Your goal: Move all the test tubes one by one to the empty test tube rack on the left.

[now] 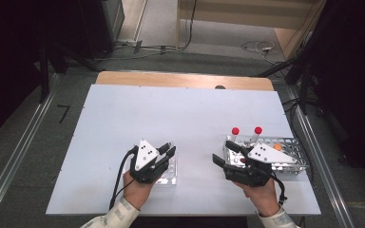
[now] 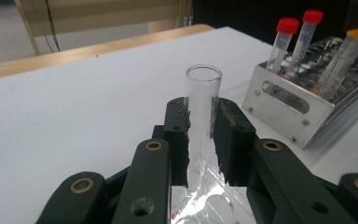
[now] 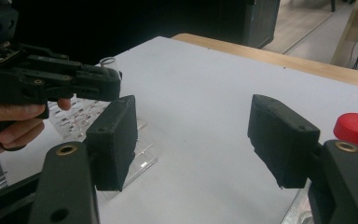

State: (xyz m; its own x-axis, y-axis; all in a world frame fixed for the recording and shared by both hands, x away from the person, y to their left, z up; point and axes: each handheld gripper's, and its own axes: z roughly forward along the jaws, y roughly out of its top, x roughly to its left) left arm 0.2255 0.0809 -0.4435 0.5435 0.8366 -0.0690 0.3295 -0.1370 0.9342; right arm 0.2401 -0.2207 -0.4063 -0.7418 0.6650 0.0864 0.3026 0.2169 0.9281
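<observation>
Left gripper: black jaws [image 2: 200,140] closed tight on a clear, open-mouthed glass test tube [image 2: 203,93], held upright at its middle, the rim standing free above the pads. In the high view this gripper [image 1: 167,151] sits at the near left of the white desk [image 1: 123,118].

Clear plastic rack: just beneath the left gripper [image 1: 166,173]; its transparent tray [image 2: 205,205] shows under the tube's lower end. Whether the tube's bottom touches it I cannot tell.

Handling: the tube looks light, stiff, smooth and breakable; I would judge a mid-body pinch with gentle pressure safest, kept vertical so it does not slide through the pads.

Right gripper: jaws [image 3: 193,140] spread wide with nothing between them, bare desk showing in the gap. In the high view it [image 1: 223,159] rests at the near end of the metal rack.

Perforated silver metal rack: at the right of the desk [image 1: 294,142], carrying two red-capped tubes [image 1: 235,131] and an orange-capped one [image 1: 277,147].

View differences: the left gripper view shows the grip on the glass plainly; the high view gives the layout of both racks; the right gripper view catches the left gripper [image 3: 107,84] from the side, with the tube's rim above it, and a red cap [image 3: 355,128] close by.
</observation>
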